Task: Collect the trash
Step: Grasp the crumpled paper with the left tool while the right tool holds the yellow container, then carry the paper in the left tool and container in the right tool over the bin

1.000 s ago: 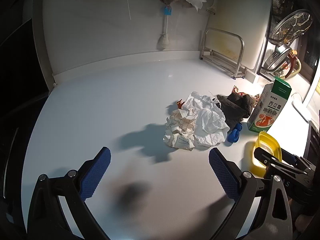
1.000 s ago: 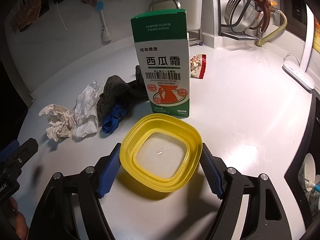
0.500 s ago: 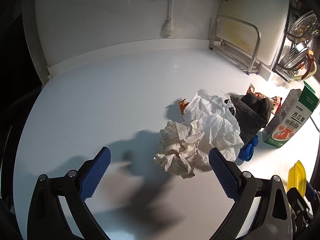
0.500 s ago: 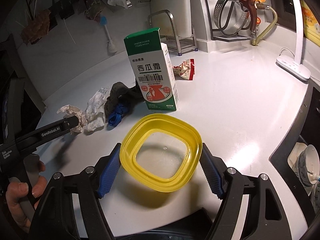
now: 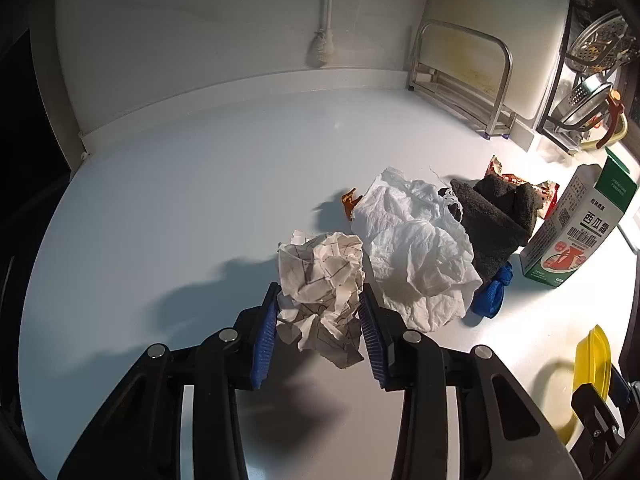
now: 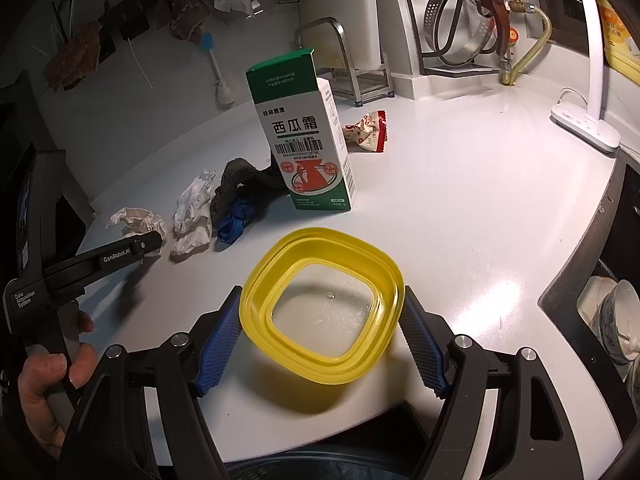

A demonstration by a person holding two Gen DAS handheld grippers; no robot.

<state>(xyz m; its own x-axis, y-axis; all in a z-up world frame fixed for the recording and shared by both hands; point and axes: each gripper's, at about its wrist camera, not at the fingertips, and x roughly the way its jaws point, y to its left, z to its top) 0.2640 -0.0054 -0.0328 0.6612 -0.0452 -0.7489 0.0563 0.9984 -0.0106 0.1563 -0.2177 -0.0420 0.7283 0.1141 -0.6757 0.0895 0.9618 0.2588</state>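
Observation:
My left gripper [image 5: 320, 326] is shut on a crumpled ball of printed paper [image 5: 322, 280] on the white counter; the paper also shows in the right wrist view [image 6: 134, 218]. Beside it lie a white tissue [image 5: 416, 254], a dark cloth [image 5: 496, 216], a blue scrap [image 5: 492, 294] and a red snack wrapper [image 6: 368, 130]. A green and white carton [image 6: 308, 144] stands upright. My right gripper [image 6: 322, 338] is shut on a yellow container [image 6: 324, 308], held over the counter's front edge.
A metal rack [image 5: 464, 76] and a white board stand at the back right. A strainer and pot lid [image 6: 464, 20] hang on a dish rack. A white power strip [image 6: 586, 128] lies at the right. A brush [image 5: 324, 32] hangs on the wall.
My left gripper moved forward to the paper ball and closed on it. My right gripper drew back and rose a little with the yellow container.

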